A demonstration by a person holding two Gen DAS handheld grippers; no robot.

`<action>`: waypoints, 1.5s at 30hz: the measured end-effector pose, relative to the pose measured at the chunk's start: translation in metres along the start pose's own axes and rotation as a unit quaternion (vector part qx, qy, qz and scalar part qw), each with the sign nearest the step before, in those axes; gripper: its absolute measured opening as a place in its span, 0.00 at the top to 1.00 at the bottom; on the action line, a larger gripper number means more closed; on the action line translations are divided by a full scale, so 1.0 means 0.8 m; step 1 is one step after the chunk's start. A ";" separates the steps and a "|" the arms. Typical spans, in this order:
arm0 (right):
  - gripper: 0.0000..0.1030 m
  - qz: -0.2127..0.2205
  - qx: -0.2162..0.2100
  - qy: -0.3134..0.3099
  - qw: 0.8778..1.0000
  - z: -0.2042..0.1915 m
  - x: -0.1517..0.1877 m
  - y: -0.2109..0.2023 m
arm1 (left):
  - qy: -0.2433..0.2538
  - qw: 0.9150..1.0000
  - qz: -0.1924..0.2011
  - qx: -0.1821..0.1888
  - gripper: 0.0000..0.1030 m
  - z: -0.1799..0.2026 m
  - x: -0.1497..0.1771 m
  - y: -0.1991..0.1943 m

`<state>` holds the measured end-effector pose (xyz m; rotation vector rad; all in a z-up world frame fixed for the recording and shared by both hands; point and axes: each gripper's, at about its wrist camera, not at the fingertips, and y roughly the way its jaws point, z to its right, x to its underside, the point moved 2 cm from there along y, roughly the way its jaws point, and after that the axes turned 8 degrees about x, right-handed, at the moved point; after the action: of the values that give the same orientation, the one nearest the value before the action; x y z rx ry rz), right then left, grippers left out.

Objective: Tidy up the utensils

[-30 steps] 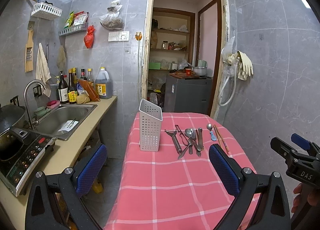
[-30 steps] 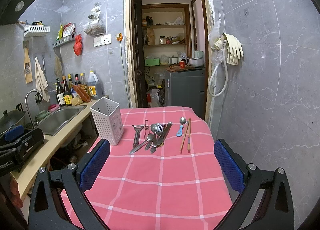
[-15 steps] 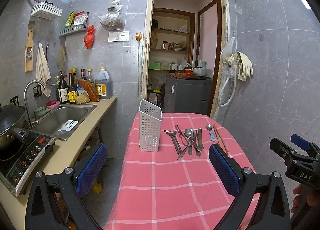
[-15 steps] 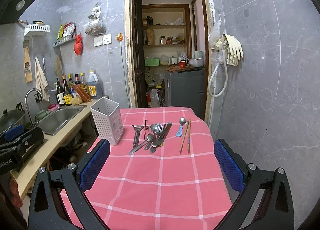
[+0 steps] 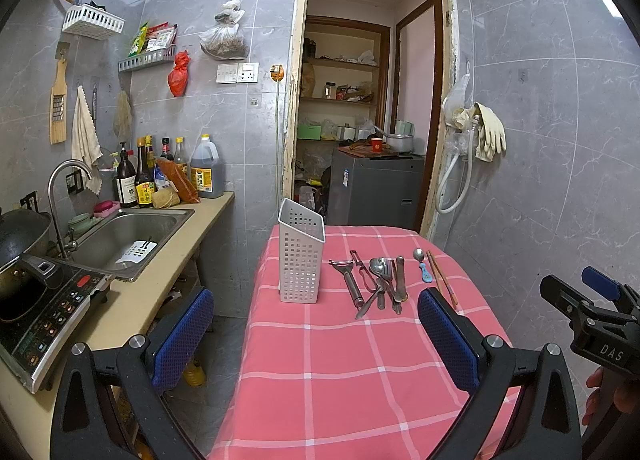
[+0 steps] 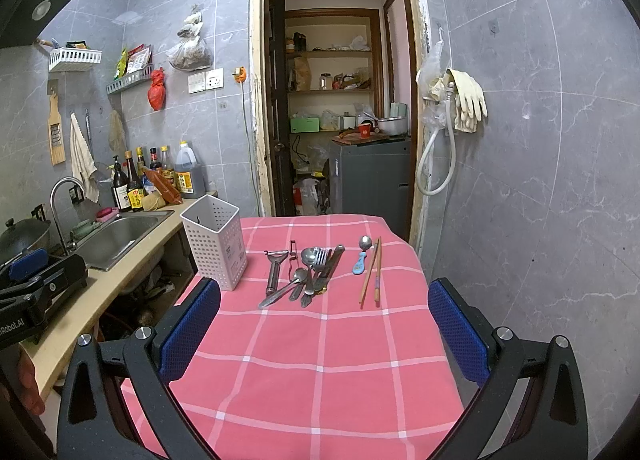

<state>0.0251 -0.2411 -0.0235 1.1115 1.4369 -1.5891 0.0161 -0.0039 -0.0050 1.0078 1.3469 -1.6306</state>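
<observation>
A white perforated utensil holder [image 5: 301, 256] [image 6: 216, 246] stands upright at the left of the red checked table [image 5: 340, 364] [image 6: 320, 360]. To its right lies a pile of metal utensils [image 5: 380, 280] [image 6: 308, 268]: a peeler [image 5: 349, 278] [image 6: 275, 268], spoons, a fork and knives. Further right lie a small blue-handled spoon [image 5: 423, 266] [image 6: 361, 256] and a pair of chopsticks [image 5: 442, 278] [image 6: 372, 272]. My left gripper [image 5: 316, 336] is open, held above the table's near half. My right gripper [image 6: 324, 328] is also open and holds nothing, well short of the utensils.
A counter along the left carries a steel sink [image 5: 128, 236], sauce bottles [image 5: 152, 176] and an induction cooker [image 5: 44, 312] with a wok. An open doorway [image 5: 360, 120] with shelves is behind the table. Rubber gloves [image 5: 488, 132] and a hose hang on the right wall.
</observation>
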 end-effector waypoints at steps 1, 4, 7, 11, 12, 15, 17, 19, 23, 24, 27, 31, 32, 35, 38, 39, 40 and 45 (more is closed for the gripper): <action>0.01 0.000 0.000 0.000 1.000 0.000 0.000 0.000 | 0.000 1.000 0.000 0.000 0.00 0.001 0.000 0.000; 0.01 0.001 0.000 0.000 1.000 0.000 0.000 0.000 | 0.000 1.000 0.000 0.000 0.00 0.000 0.000 0.000; 0.01 0.000 0.000 0.000 1.000 0.000 0.000 0.001 | -0.001 1.000 0.000 -0.001 0.00 0.000 0.000 0.000; 0.01 0.000 0.000 -0.001 1.000 -0.001 0.000 0.001 | 0.000 1.000 0.000 0.000 0.00 0.000 0.000 0.000; 0.01 0.000 0.000 -0.001 1.000 -0.001 0.000 0.001 | 0.000 1.000 0.000 0.000 0.00 0.000 0.000 0.000; 0.01 0.000 0.001 -0.001 1.000 -0.002 0.000 0.001 | 0.000 1.000 0.000 0.000 0.00 0.000 0.000 0.000; 0.01 0.000 0.000 -0.001 1.000 -0.002 0.000 0.001 | 0.001 1.000 0.000 0.000 0.00 0.000 0.000 0.000; 0.01 0.000 0.000 -0.001 1.000 -0.002 0.000 0.001 | 0.001 1.000 0.000 0.000 0.00 0.000 0.000 0.000; 0.01 0.000 0.001 -0.001 1.000 -0.003 0.001 0.002 | 0.000 1.000 0.000 0.000 0.00 0.000 0.000 0.000; 0.01 0.000 0.001 -0.001 1.000 -0.003 0.001 0.002 | 0.000 1.000 0.000 0.000 0.00 0.000 0.000 0.000; 0.01 0.000 0.000 -0.001 1.000 -0.003 0.001 0.002 | 0.000 1.000 0.000 0.000 0.00 0.000 0.000 0.000; 0.01 0.001 0.000 -0.001 1.000 -0.004 0.001 0.002 | 0.000 1.000 0.001 0.000 0.00 0.000 0.000 0.000; 0.01 0.001 0.000 -0.001 1.000 -0.004 0.001 0.003 | 0.000 1.000 0.000 0.000 0.00 0.000 0.000 0.000; 0.01 0.000 0.000 -0.001 1.000 -0.005 0.001 0.003 | 0.000 1.000 0.000 0.000 0.00 0.000 0.000 0.000; 0.01 0.000 0.000 -0.002 1.000 -0.005 0.001 0.004 | 0.001 1.000 0.000 -0.001 0.00 0.000 0.000 0.000; 0.01 0.000 0.000 -0.001 1.000 -0.005 0.001 0.004 | 0.001 1.000 0.000 0.000 0.00 0.000 0.000 0.000; 0.01 0.000 0.000 -0.001 1.000 -0.005 0.001 0.004 | 0.001 1.000 0.000 0.000 0.00 0.000 0.000 0.000; 0.01 0.000 0.001 -0.001 1.000 -0.005 0.001 0.005 | 0.001 1.000 -0.002 -0.001 0.00 0.000 0.001 0.000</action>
<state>0.0289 -0.2374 -0.0260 1.1101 1.4340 -1.5921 0.0156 -0.0037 -0.0054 1.0064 1.3510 -1.6319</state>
